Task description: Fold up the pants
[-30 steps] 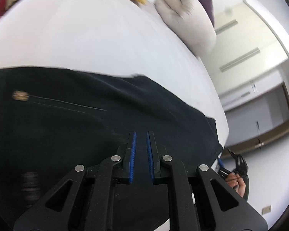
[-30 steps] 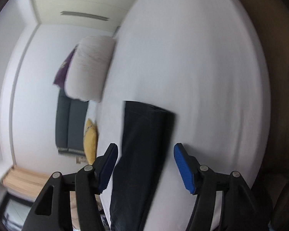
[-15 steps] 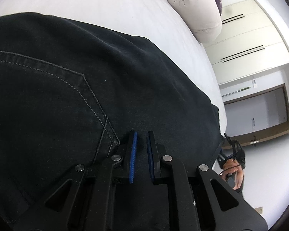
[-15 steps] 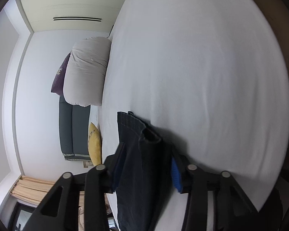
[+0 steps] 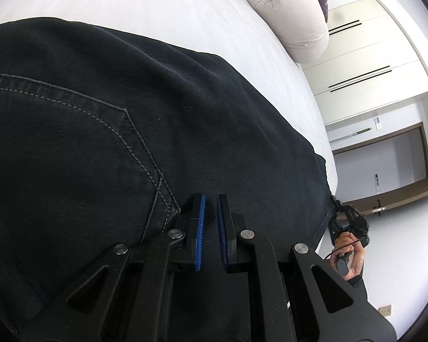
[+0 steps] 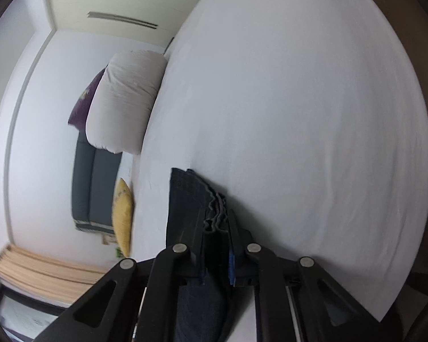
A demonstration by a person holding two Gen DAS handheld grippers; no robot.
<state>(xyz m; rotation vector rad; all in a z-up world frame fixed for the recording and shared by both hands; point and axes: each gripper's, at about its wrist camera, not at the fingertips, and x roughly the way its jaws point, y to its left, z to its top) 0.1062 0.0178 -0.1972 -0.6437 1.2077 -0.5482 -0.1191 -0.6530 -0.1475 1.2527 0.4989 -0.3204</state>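
- The dark pants (image 5: pixel 185 119) are spread lengthwise on the white bed (image 6: pixel 299 114), judged already halved leg on leg; the cross folds remain.
- The cuff end is clamped bunched in the right tool (image 6: pixel 216 252).
- The left tool (image 5: pixel 209 222) is nearly closed over the seat; whether cloth is pinched cannot be told.

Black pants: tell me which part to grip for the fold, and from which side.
Grip the black pants at the stacked leg hems, coming in level from that open end. The edges there bunch into a ridge the right gripper already pinches.
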